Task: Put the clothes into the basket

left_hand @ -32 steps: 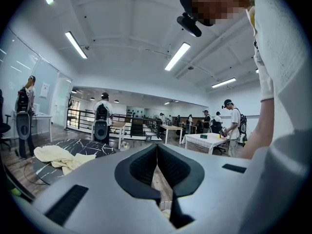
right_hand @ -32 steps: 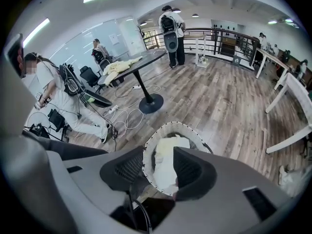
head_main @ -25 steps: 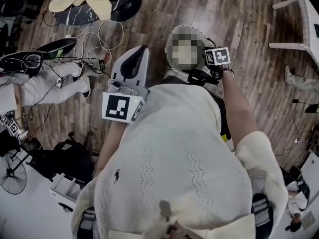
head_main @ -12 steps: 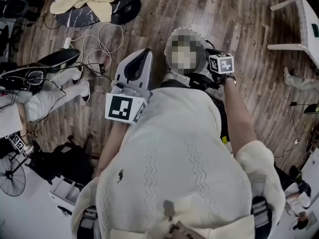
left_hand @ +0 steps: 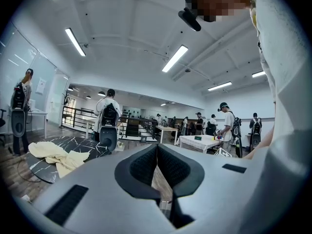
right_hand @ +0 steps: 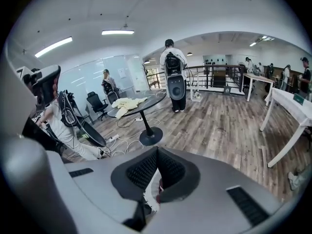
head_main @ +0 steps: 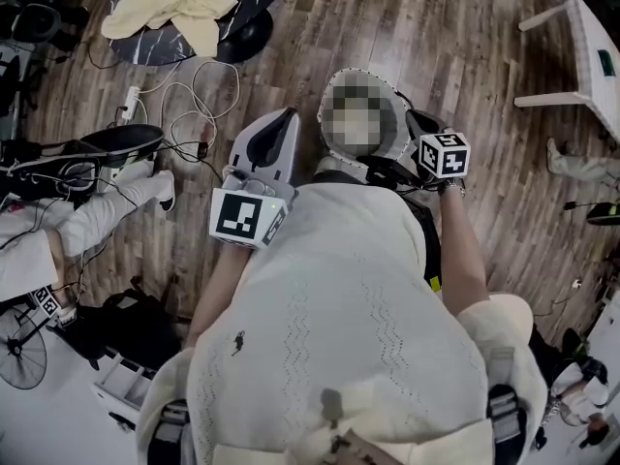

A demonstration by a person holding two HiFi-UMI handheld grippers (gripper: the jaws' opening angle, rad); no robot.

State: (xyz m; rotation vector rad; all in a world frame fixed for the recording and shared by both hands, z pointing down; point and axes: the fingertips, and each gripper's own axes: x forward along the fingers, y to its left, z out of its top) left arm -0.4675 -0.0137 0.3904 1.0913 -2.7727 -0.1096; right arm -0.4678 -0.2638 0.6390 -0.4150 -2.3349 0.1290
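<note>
Lena: Wood-plank floor (head_main: 436,37) all round, and an open hall with other people at work far off. Where are the clothes?

Otto: The pale yellow clothes (left_hand: 53,156) lie heaped on the dark marbled table (left_hand: 83,144), well ahead of the left gripper (left_hand: 157,149) and off to its left. From the right gripper (right_hand: 157,149) they are also far ahead, left of its line.

Lena: Has either tool got anything?

Otto: The left one has its pads pressed together at the tips with nothing between them; only floor shows through the slot below. The right one is closed just as tight. A scrap of white with a red fleck shows through the slot under its pads, but I cannot tell whether it is pinched or merely behind.

Lena: And the basket?

Otto: Just beyond both tips, nearer the right gripper, sits what I take for the basket (head_main: 339,78) — round, with a pale dotted rim. Its inside cannot be seen.

Lena: So how far along?

Otto: Hardly begun, I'd judge. No garment is gripped and the heap lies on the table. Everything is left to do — reach the heap, open, grasp, carry it to the basket and drop it.
</note>
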